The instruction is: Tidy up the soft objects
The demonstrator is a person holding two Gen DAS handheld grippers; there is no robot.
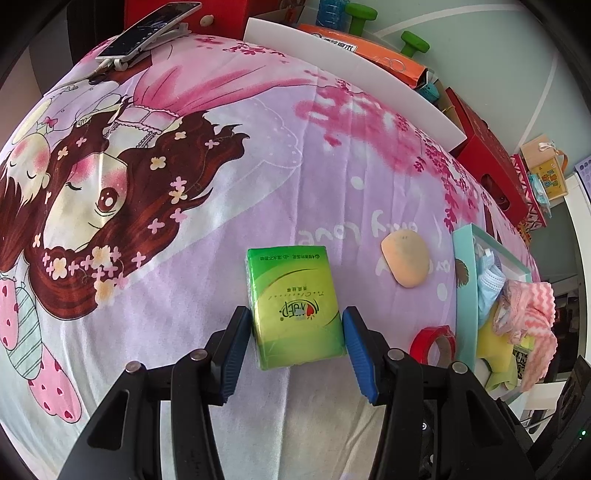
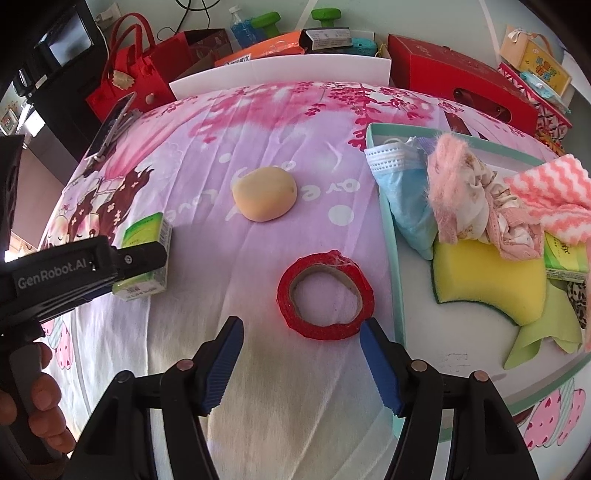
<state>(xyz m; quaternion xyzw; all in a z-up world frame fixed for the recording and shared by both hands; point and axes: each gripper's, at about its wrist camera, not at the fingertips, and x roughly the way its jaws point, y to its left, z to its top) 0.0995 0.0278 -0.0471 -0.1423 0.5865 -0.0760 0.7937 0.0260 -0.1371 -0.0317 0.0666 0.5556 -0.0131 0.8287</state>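
Note:
A green tissue pack [image 1: 295, 306] lies on the pink cartoon bedsheet. My left gripper [image 1: 297, 325] straddles its near end, fingers close against both sides, open around it. The pack [image 2: 147, 236] and the left gripper [image 2: 110, 262] also show at the left of the right wrist view. My right gripper [image 2: 301, 341] is open and empty, just short of a red tape roll [image 2: 325, 295]. A peach squishy bun [image 2: 264, 194] lies beyond it. The teal box [image 2: 391, 258] on the right holds a blue mask [image 2: 402, 199], pink cloths [image 2: 480, 192] and a yellow sponge [image 2: 487, 273].
A phone on a stand [image 1: 147, 31] sits at the sheet's far left corner. A white board [image 2: 280, 75] edges the far side, with red bags [image 2: 140, 70], an orange box [image 2: 266, 50], green dumbbells [image 2: 325, 16] and a red carton [image 2: 458, 85] behind it.

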